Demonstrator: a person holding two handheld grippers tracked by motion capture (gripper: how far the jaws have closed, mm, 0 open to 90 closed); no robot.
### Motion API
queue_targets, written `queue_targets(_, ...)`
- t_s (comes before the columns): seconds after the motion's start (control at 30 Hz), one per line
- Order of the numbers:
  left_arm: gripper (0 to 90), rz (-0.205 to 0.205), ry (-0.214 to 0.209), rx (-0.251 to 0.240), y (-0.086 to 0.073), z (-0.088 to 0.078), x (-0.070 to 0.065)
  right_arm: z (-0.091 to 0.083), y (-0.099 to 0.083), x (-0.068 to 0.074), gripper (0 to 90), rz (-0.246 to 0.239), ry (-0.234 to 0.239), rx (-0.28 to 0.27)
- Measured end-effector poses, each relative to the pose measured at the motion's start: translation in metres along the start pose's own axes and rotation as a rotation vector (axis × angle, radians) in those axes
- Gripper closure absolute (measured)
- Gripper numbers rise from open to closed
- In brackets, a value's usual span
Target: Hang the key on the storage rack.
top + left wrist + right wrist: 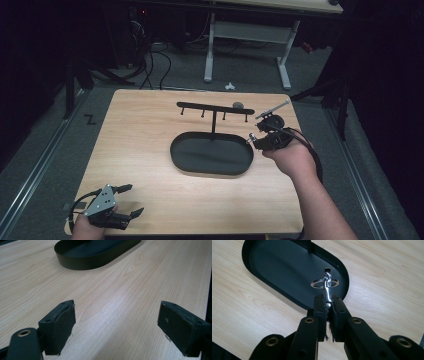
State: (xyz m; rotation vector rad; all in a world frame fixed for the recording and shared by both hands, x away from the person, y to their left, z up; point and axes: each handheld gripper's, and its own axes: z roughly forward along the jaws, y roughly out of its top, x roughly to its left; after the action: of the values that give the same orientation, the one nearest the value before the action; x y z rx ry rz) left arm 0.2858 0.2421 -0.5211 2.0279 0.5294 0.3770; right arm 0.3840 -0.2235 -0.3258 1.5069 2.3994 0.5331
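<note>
The right gripper [327,305] is clenched on a shiny metal clip with a key ring [325,283], above the black oval tray [262,267] at its 3 o'clock rim. Lift steadily toward the black hook rack [215,108] at 12 o'clock, keeping the ring level. The left gripper [117,325] rests released on the wooden desk [140,285].

Surface: light wooden table [150,150], pale grain, rounded corners.
Middle: black oval tray [211,153] with low wall, resting flat on the wood, slightly right of centre.
Rising from tray's far edge: thin post carrying a black hook bar [215,108].
Far right, behind the bar: small dark round object [238,105], too small to identify.
</note>
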Motion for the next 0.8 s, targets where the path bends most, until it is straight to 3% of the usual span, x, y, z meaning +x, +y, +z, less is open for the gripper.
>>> queue_targets(0.8, 15.3, -0.001, 0.0, 0.0, -0.001, -0.001, 0.001, 0.003, 0.035, -0.013, 84.4, 0.053, -0.017, -0.02)
